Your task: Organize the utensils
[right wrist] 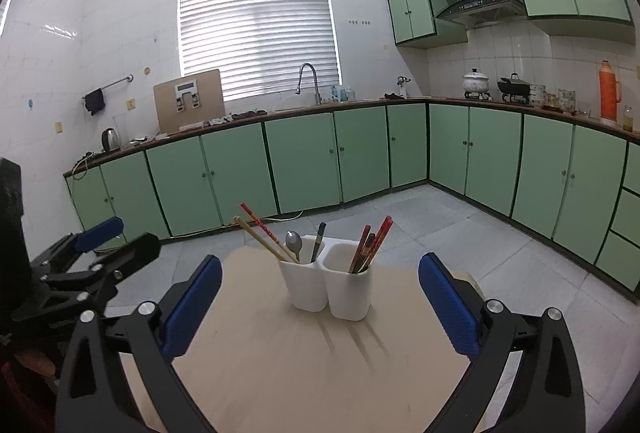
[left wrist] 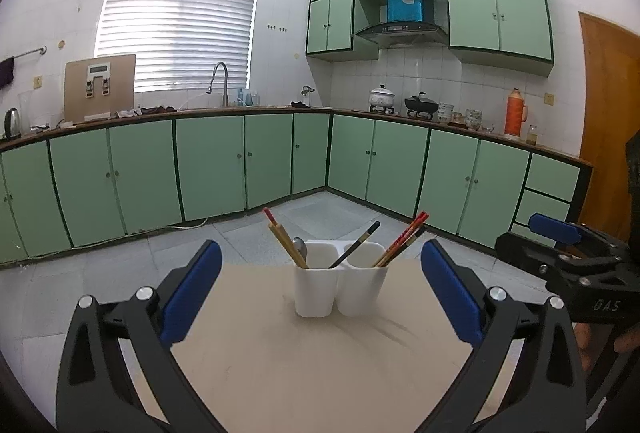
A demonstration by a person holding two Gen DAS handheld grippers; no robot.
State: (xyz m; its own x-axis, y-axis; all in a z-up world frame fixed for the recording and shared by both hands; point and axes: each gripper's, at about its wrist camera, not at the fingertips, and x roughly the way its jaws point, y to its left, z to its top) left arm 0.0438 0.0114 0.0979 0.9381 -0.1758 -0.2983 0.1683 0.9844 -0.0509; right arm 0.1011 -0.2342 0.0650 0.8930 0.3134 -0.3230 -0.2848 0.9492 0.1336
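A white two-compartment utensil holder (left wrist: 340, 287) (right wrist: 328, 287) stands on a small beige table (left wrist: 304, 361) (right wrist: 304, 361). Its left cup holds tan and red chopsticks (left wrist: 286, 241) (right wrist: 262, 235), a metal spoon (left wrist: 300, 248) (right wrist: 294, 243) and a black utensil (left wrist: 358, 243) (right wrist: 319, 241). Its right cup holds red and dark chopsticks (left wrist: 404, 239) (right wrist: 372, 243). My left gripper (left wrist: 320, 287) is open and empty, short of the holder. My right gripper (right wrist: 320, 291) is open and empty, also short of it. The right gripper shows at the right of the left wrist view (left wrist: 560, 245).
Green kitchen cabinets (left wrist: 208, 161) (right wrist: 304, 157) run along the back and right walls, with pots, a thermos (left wrist: 515, 112) and a kettle on the counter. Grey tiled floor (left wrist: 120, 273) surrounds the table. A wooden door (left wrist: 608, 93) is at the right.
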